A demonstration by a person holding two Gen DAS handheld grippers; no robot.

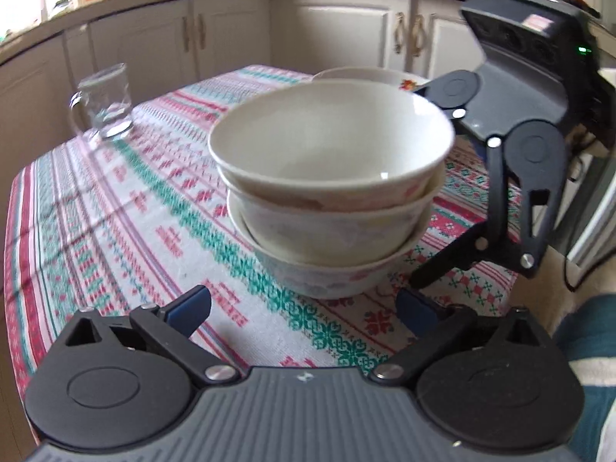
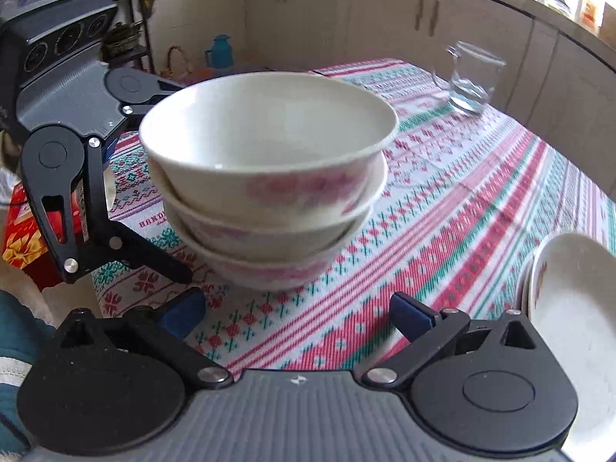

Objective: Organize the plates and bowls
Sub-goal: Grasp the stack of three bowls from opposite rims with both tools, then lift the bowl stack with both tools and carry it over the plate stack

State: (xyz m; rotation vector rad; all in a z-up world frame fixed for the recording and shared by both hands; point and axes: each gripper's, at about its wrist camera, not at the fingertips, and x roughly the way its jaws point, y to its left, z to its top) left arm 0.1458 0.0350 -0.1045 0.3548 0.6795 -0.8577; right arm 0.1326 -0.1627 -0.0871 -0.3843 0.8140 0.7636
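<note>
Nearest to the left wrist camera, the left hand-held gripper (image 1: pixel 304 308) is hovering with its two blue-tipped fingers (image 1: pixel 192 304) standing wide apart, gripping nothing. Just beyond these fingers, a stack of three bowls (image 1: pixel 331 192) is sitting on the desk (image 1: pixel 115 200), which is wearing a woven cloth with red, green and white bands. The top bowl (image 1: pixel 331 142) is white inside and is leaning slightly in the one under it; faint pink flowers are showing on the outer walls.

To the right of the stack, the right hand-held gripper (image 1: pixel 419 184) is reaching in from the right side. Its fingers are also standing apart, one passing behind the rim of the top bowl and the other pointing down near the foot of the stack; whether they are touching the bowls, I cannot tell.

From the right wrist camera, the same stack (image 2: pixel 269 181) is standing just past the open blue fingertips (image 2: pixel 408 315), and a white plate (image 2: pixel 577 315) is lying at the near right edge of the desk. In the left view this plate (image 1: pixel 369 75) is showing behind the stack.

At the far left in the left view, a clear glass mug (image 1: pixel 106 102) is standing well apart from the bowls.
</note>
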